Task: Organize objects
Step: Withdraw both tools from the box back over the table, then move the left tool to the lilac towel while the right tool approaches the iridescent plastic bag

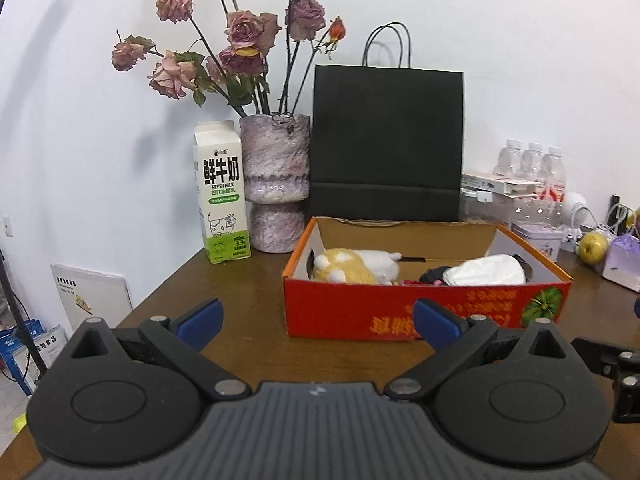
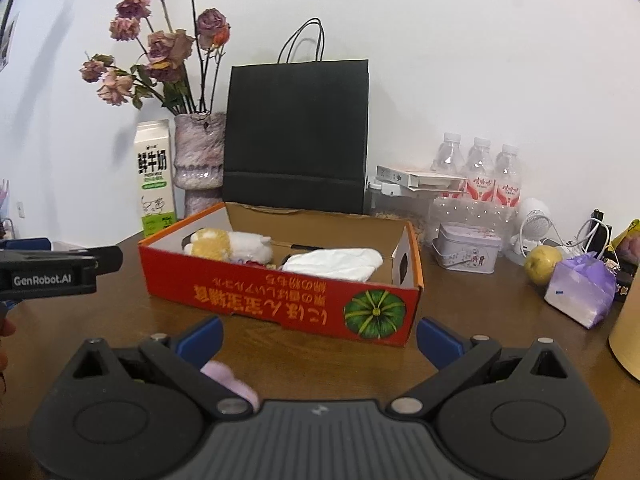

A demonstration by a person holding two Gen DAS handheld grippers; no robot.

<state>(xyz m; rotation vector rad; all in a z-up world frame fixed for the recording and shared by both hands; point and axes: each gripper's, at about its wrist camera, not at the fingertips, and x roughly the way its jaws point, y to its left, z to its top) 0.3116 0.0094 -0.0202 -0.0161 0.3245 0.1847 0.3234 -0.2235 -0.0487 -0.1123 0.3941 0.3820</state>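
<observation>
A white wall backs a dark wooden table (image 1: 248, 280) crowded along its far edge.

Left wrist view: the left gripper (image 1: 318, 318) hovers low over the table with its blue fingers spread wide and nothing between them. The red cardboard box (image 1: 360, 312) sits at about one o'clock, just beyond the fingertips. Inside lie a yellow-and-white plush toy (image 1: 356, 266) toward the left end and a white cloth bundle (image 1: 488, 270) toward the right, with small dark items between them that are hard to make out. Behind the box stand a black paper bag (image 1: 386, 140), a mottled vase of dried roses (image 1: 276, 180) at eleven o'clock, and a milk carton (image 1: 220, 192) beside it.

Right wrist view: the right gripper (image 2: 320, 334) is likewise released and empty. The box lies at twelve o'clock; a small lilac object (image 2: 226, 376), soft-looking and partly hidden, rests near the left finger. At three o'clock sit a tin (image 2: 466, 246), a yellow-green fruit (image 2: 542, 264) and a purple pack (image 2: 580, 292).

The plush and cloth should be light and squashy; pinching their bulk mid-body seems safest. The lilac piece probably handles the same, though its shape is unclear.
</observation>
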